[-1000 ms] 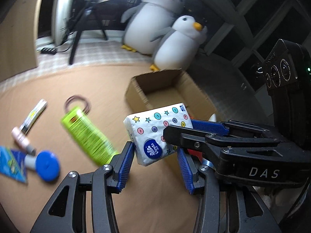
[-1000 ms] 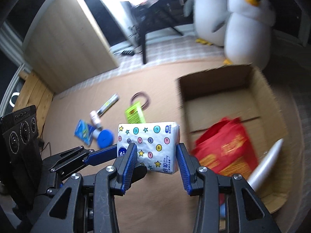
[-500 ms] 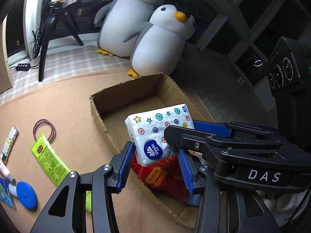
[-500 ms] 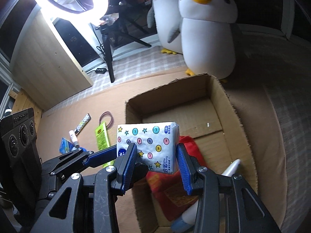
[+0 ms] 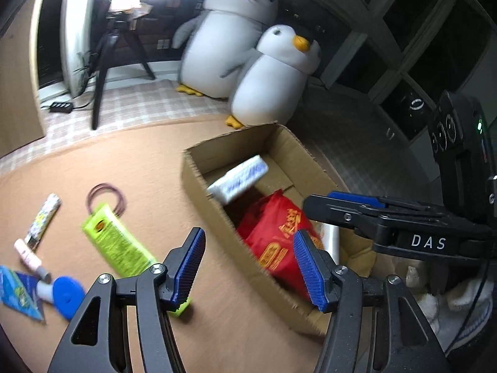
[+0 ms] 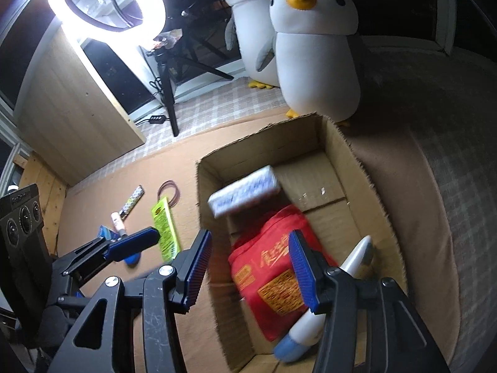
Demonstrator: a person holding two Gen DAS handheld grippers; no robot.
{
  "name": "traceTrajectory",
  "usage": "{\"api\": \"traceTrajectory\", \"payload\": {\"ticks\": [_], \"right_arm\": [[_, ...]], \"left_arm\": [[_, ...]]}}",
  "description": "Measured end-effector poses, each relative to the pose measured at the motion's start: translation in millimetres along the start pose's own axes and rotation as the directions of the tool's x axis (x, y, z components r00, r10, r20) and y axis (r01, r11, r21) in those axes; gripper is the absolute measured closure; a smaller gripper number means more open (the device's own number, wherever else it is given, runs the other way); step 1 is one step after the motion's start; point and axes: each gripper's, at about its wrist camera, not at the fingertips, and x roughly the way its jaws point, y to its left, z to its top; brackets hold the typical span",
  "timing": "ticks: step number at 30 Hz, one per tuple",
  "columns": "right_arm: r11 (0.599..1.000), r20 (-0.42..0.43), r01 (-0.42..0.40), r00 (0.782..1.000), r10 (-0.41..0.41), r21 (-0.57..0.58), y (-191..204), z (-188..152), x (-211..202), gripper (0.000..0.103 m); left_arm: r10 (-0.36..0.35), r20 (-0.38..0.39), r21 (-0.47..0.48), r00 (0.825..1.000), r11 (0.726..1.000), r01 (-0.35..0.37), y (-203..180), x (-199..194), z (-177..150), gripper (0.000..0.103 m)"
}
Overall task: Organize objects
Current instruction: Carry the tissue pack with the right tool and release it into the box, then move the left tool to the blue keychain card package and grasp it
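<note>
Tissues, a white star-printed soft pack (image 6: pixel 243 195), blur inside my open brown cardboard box (image 6: pixel 363 168), long axis tilted up toward its far right, above the red bag (image 6: pixel 273 267). My right gripper (image 6: pixel 250 267) and left gripper (image 5: pixel 250 267) gape, released.

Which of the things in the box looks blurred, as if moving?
The white tissue pack, smeared at the box's far left, unlike the sharper red bag and white tube.
</note>
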Motion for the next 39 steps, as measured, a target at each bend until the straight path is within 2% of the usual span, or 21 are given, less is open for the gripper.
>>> {"api": "traceTrajectory", "payload": {"ticks": [4, 8, 14, 17, 24, 39], "right_arm": [[1.000, -0.001, -0.015, 1.000, 0.015, 0.000, 13, -14, -2, 0.055], [1.000, -0.002, -0.029, 1.000, 0.029, -0.005, 28, -28, -3, 0.055], [0.997, -0.025, -0.072, 0.997, 0.072, -0.002, 53, -48, 4, 0.055], [0.997, -0.033, -0.083, 0.996, 0.083, -0.008, 67, -57, 7, 0.055], [0.996, -0.054, -0.093, 0.994, 0.092, -0.014, 95, -74, 14, 0.055], [0.998, -0.087, -0.058, 0.995, 0.059, 0.008, 107, -99, 18, 0.055]], "left_arm": [[0.032, 0.010, -0.016, 0.999, 0.999, -0.031, 27, -28, -16, 0.040], [0.085, 0.013, -0.070, 0.996, 0.994, -0.084, 69, -52, -29, 0.040], [0.166, 0.013, -0.182, 0.986, 0.970, -0.161, 145, -83, -46, 0.040], [0.184, 0.003, -0.227, 0.983, 0.957, -0.179, 177, -93, -52, 0.040], [0.218, -0.032, -0.291, 0.975, 0.932, -0.218, 231, -95, -60, 0.040], [0.233, -0.105, -0.328, 0.967, 0.909, -0.255, 285, -62, -55, 0.040]]}}
